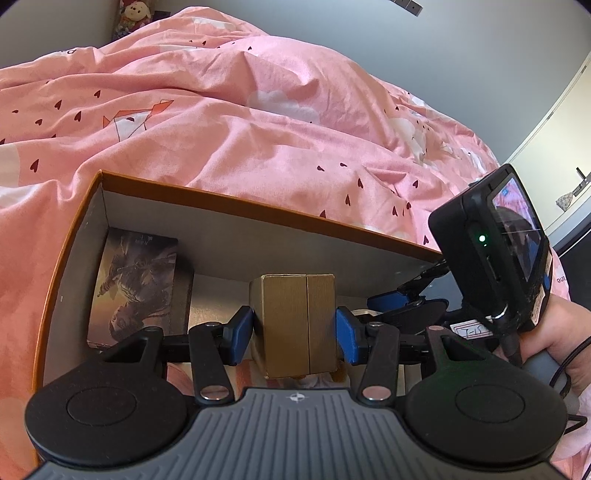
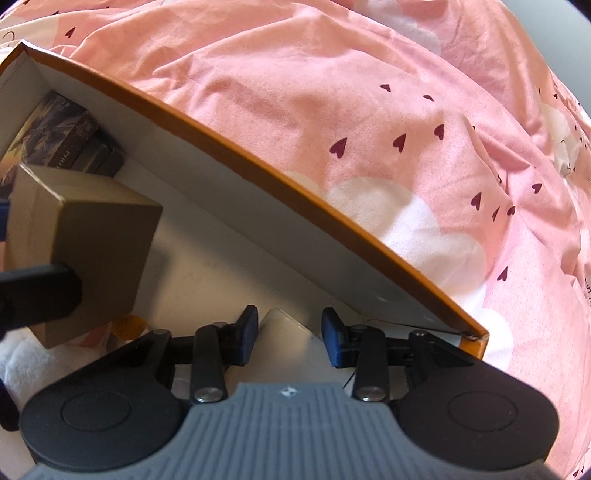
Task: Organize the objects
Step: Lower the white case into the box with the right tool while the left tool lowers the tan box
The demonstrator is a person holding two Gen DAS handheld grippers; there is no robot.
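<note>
An orange-rimmed cardboard box (image 1: 236, 206) with a white inside lies on the bed. My left gripper (image 1: 294, 332) is shut on a small brown carton (image 1: 295, 325) and holds it over the inside of the box. A dark illustrated pack (image 1: 136, 284) lies in the box's far left corner. In the right wrist view the brown carton (image 2: 88, 251) hangs at the left, the illustrated pack (image 2: 62, 136) behind it, and the box's rim (image 2: 258, 162) runs diagonally. My right gripper (image 2: 290, 336) is open and empty, over the box's near right corner. It also shows in the left wrist view (image 1: 402, 306).
A pink duvet (image 1: 258, 110) with small dark hearts and white clouds covers the bed around the box. A plush toy (image 1: 135, 11) sits at the far corner by the wall. A white cupboard (image 1: 569, 147) stands at the right.
</note>
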